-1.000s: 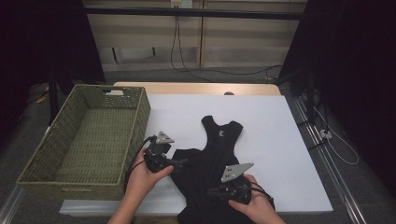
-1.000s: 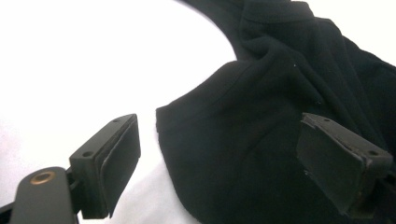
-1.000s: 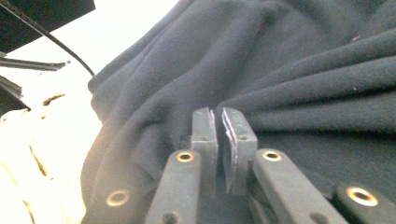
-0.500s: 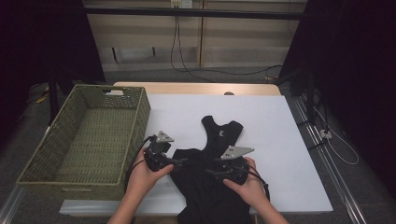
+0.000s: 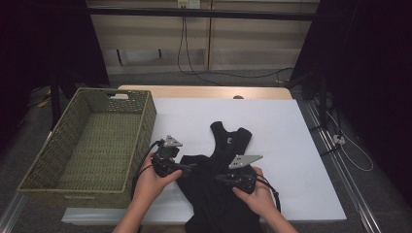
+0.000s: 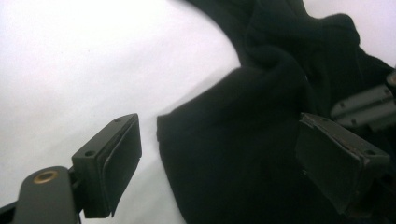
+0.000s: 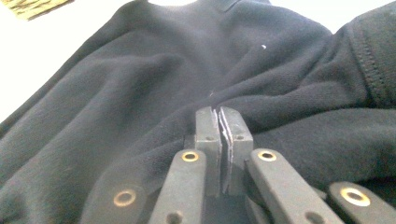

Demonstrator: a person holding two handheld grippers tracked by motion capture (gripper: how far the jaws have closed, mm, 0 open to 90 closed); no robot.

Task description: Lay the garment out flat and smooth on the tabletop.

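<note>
While the left gripper rested at the left edge of the black garment, its jaws stood wide apart, and in the left gripper view a corner of the dark cloth lay between them without either pad pressing on it. To the left of that gripper stood the woven basket, close beside the hand that bore it. Ahead of both grippers the garment's neck end reached up the white table sheet, and its lower part ran back between the two hands toward the table's near edge. Right of the left gripper, across a stretch of cloth, the right gripper lay on the garment. Its jaws had just been closing, and in the right gripper view the pads met nearly flush, their tips at a fold of the black fleece; whether any cloth was pinched between them could not be told.
</note>
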